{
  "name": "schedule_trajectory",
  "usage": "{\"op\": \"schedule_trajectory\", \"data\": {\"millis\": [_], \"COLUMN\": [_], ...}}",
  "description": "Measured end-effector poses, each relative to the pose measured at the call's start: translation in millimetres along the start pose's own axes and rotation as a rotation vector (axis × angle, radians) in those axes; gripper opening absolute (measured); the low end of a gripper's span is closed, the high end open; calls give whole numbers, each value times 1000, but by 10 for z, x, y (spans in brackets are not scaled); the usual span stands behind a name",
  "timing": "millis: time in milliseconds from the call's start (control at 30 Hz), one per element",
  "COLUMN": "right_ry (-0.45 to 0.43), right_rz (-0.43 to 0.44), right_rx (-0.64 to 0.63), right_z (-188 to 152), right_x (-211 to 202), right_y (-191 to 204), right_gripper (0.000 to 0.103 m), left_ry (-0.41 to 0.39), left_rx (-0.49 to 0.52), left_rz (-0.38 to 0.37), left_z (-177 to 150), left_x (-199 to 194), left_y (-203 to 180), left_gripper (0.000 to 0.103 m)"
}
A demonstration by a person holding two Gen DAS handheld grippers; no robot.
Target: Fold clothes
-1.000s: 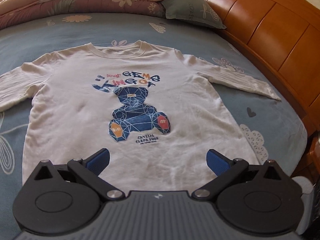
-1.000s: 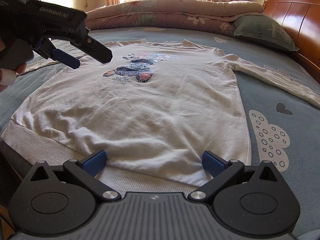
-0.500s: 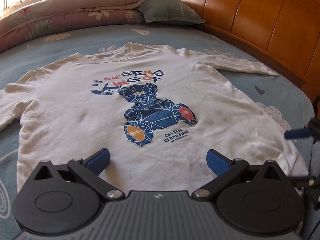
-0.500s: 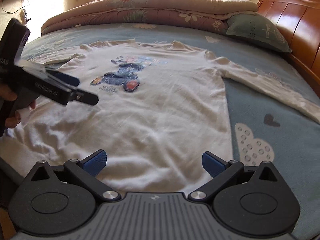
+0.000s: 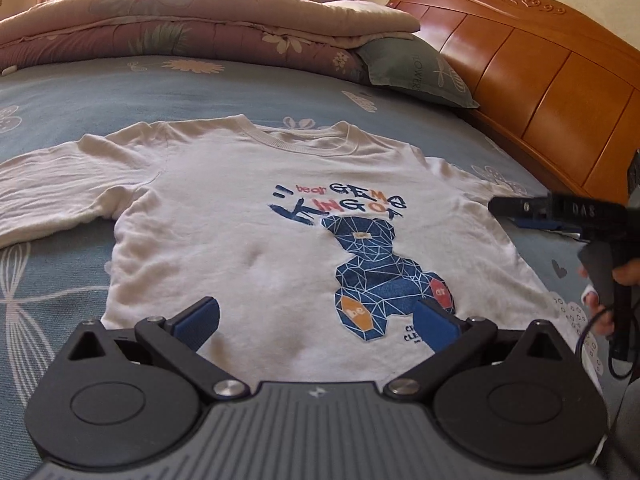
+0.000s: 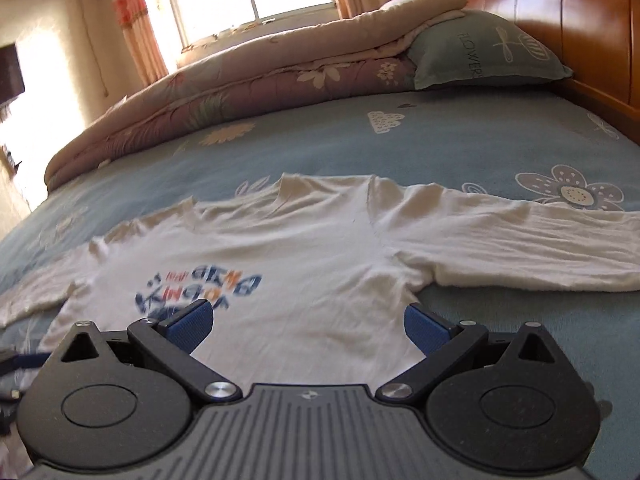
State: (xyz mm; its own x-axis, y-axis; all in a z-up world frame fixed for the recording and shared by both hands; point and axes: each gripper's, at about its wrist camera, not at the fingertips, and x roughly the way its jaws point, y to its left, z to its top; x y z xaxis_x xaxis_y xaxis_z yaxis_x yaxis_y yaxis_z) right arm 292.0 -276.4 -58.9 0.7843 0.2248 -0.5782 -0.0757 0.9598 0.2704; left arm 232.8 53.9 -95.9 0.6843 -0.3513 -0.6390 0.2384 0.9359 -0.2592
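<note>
White cotton, the long-sleeved shirt [image 5: 256, 248] lies flat, print up, on the blue bed [image 5: 52, 292]. Since a second ago you have swung your right gripper [image 6: 307, 322] from the hem up over the chest, facing the right sleeve [image 6: 520, 252]. Your left gripper [image 5: 316, 320] hovers low over the bear print. Both sets of fingers stand apart, empty.

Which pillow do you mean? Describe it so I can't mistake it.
Start at the orange wooden headboard along the bed's right side. At its foot, beside the folded floral quilt, lies the pillow. It is grey-green with the word FLOWER and a dragonfly outline, unlike the pink and cream quilt.
</note>
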Motion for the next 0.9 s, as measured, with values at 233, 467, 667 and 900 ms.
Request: {"op": "schedule_trajectory", "data": {"millis": [233, 467, 667, 900], "right_ry": [-21, 63, 41, 136], "right_rz": [114, -35, 48, 186], "right_rx": [205, 102, 165, 75], "right_z": [376, 456, 501, 342], "right_x": [508, 855, 607, 637], "right_y": [-432, -624, -623, -273], "right_gripper": [103, 103, 103, 103], "left_ry": [5, 4, 4, 5], "left_rx": [32, 58, 60, 63], "left_rz": [24, 29, 32, 34], "left_z": [-29, -38, -35, -33], "left_x": [63, 83, 86, 90], "left_y": [-17, -27, -28, -26], "left_gripper": [102, 102, 102, 102]}}
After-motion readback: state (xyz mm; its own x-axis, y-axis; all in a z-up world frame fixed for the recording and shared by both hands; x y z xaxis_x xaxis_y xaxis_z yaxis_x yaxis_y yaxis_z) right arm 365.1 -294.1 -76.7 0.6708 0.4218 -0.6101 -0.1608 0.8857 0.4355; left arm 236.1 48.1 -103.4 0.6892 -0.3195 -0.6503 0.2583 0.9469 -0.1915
